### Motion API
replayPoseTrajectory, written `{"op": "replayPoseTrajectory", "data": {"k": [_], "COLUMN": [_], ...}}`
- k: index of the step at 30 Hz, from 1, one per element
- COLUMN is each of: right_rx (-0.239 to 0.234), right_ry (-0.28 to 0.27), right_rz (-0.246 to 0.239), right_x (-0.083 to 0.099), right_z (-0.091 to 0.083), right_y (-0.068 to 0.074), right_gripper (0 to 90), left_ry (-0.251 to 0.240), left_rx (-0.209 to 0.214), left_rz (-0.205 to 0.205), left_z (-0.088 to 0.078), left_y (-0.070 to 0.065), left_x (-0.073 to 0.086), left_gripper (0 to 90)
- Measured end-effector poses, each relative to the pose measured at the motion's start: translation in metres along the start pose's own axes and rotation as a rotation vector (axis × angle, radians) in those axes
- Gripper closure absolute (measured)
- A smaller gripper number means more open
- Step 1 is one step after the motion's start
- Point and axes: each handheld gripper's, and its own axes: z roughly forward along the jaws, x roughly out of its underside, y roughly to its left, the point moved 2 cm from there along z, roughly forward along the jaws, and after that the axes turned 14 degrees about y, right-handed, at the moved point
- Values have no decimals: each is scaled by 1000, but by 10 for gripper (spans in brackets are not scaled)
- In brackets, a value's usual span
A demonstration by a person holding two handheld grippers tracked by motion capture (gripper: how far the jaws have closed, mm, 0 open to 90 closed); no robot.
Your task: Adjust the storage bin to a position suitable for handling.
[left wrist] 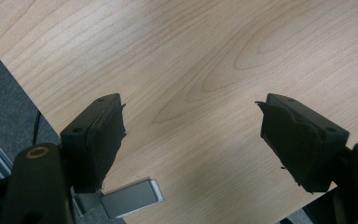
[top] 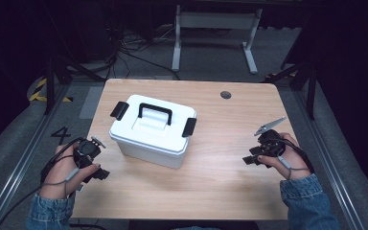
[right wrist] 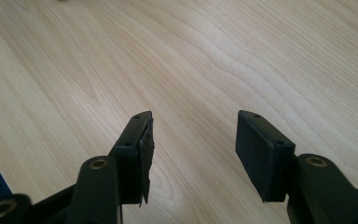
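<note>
A white storage box (top: 152, 130) with a black handle (top: 155, 113) and two black side latches sits closed on the wooden table (top: 220, 177), left of centre. My left gripper (top: 101, 174) rests at the table's front left, held by a hand, a short way in front of and left of the box. Its jaws stand wide apart over bare wood (left wrist: 191, 135) with nothing between them. My right gripper (top: 250, 160) is at the right side of the table, pointing left toward the box, well apart from it. It is open (right wrist: 193, 154) and empty.
A round dark grommet hole (top: 225, 95) lies in the table's far right part. Table legs and cables (top: 124, 50) stand on the floor beyond. A metal plate (left wrist: 130, 198) shows at the near table edge in the left gripper view. Dark frame posts (top: 51, 84) flank the table.
</note>
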Motion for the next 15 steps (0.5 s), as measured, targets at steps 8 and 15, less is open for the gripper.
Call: {"op": "replayPoseTrajectory", "data": {"k": [8,15], "right_rx": [-4,-1], "right_ry": [-29,-51], "right_rz": [-13,-28], "right_x": [-3,-7], "right_z": [-6,-12], "right_y": [4,8], "right_gripper": [461,482], "left_ry": [-14,-21], "left_rx": [6,15], "left_rz": [12,7], "left_z": [-2,-2], "left_y": [-1,-1], "left_x": [-1,-1], "left_gripper": [227,228]}}
